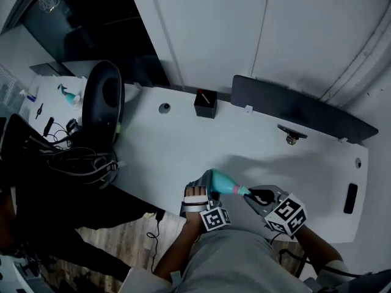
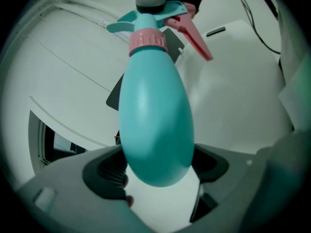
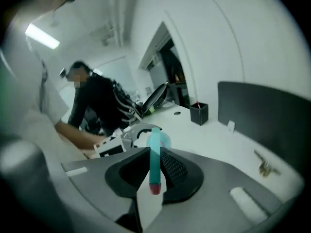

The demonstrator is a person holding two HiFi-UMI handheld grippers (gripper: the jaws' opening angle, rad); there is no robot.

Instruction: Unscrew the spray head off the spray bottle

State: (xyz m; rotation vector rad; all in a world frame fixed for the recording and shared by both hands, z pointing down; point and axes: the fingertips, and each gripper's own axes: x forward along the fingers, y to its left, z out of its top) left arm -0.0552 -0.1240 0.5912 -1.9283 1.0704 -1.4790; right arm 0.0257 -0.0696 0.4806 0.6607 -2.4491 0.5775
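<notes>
1. Bottle [image 2: 155,115]: one, held over the worktop's [image 1: 183,157] front edge. Left gripper [image 2: 156,169] jaws stand wide, clamped on its belly.
2. Spray head [image 3: 155,164]: one, not yet off the neck. Right gripper [image 3: 154,171] jaws are closed on its narrow top.
3. Risk: the smooth, rounded belly may spin in the left pads. The thin head may slip out sideways.
4. Box [image 1: 205,104]: one, at the back edge.

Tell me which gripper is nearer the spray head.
Right. The right gripper is clamped on the spray head itself; the left gripper holds the spray bottle by its rounded base, at the far end from the head.
</notes>
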